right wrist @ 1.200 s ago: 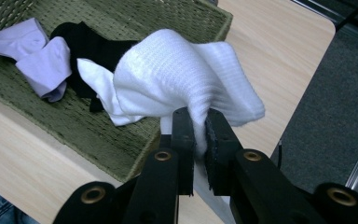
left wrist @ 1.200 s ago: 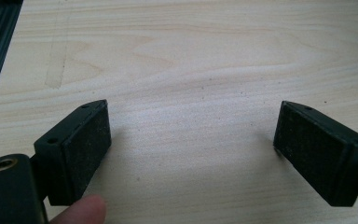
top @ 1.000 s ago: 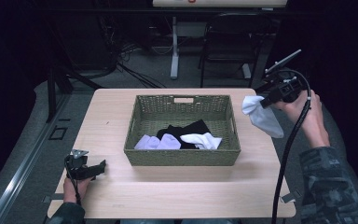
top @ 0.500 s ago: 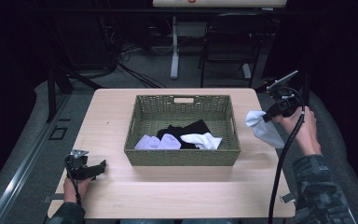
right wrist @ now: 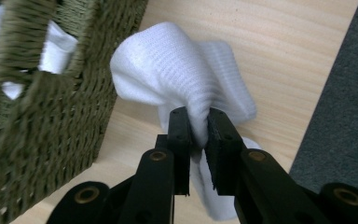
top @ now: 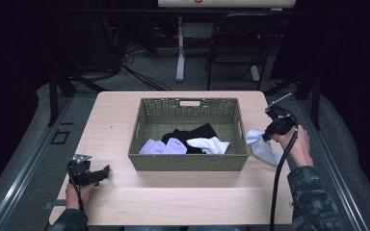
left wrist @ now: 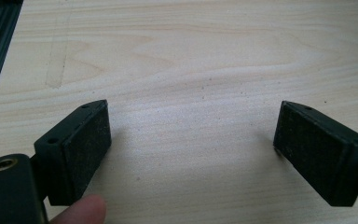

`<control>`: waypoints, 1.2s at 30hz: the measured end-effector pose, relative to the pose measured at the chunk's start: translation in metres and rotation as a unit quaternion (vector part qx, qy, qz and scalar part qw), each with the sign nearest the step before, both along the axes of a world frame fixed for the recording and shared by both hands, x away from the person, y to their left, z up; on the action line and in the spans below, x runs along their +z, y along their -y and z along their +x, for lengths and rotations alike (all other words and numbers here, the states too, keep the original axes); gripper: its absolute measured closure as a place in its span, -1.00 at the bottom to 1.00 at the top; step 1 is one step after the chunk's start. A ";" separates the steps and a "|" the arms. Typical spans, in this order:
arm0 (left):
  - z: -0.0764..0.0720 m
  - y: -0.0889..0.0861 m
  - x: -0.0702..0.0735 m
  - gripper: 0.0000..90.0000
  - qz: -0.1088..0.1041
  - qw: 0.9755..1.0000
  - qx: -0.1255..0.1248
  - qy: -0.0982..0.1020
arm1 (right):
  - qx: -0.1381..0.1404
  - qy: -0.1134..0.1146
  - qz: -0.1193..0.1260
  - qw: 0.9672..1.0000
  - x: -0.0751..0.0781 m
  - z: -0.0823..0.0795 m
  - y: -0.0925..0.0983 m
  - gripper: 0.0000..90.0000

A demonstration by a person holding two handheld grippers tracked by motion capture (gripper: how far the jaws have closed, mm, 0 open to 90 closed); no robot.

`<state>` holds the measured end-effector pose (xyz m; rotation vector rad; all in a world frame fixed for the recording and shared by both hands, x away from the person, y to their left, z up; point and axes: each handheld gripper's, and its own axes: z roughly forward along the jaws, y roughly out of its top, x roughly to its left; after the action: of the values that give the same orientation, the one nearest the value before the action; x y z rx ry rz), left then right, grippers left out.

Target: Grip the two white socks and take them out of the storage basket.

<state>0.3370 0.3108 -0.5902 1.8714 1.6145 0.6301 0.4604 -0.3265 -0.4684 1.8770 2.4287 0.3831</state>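
White cloth, a sock (right wrist: 186, 79) by the look of its ribbed knit, is pinched between the jaws of the right tongs (right wrist: 198, 126), which press together on a bunched fold. In the high view the sock (top: 261, 146) hangs from the right tongs (top: 268, 134) to the pale wooden worktop (top: 188, 197), just beside the right end of the woven basket (top: 188, 161). Inside the basket lie a black garment (top: 192, 134) and several more white pieces (top: 207, 143). The left tongs (top: 101, 172) rest low over the near left part of the worktop, well apart from the basket. In the left gripper view the left tongs (left wrist: 193, 140) are spread wide over bare wood, nothing between their jaws.
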 end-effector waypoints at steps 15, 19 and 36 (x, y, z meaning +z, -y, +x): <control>0.000 0.000 0.000 -0.76 0.000 1.000 0.001 0.000 | 0.015 0.038 0.016 0.999 0.047 -0.011 0.000 -0.39; 0.000 0.000 0.000 -0.76 0.000 1.000 0.001 0.000 | 0.038 0.058 0.009 0.998 0.076 -0.017 -0.010 -0.66; 0.000 0.000 0.000 -0.76 0.000 1.000 0.001 0.000 | 0.148 0.114 0.008 0.982 0.135 -0.020 -0.096 -0.94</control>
<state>0.3369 0.3106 -0.5903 1.8694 1.6162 0.6304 0.4402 -0.2305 -0.3339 1.3863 2.5490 0.5972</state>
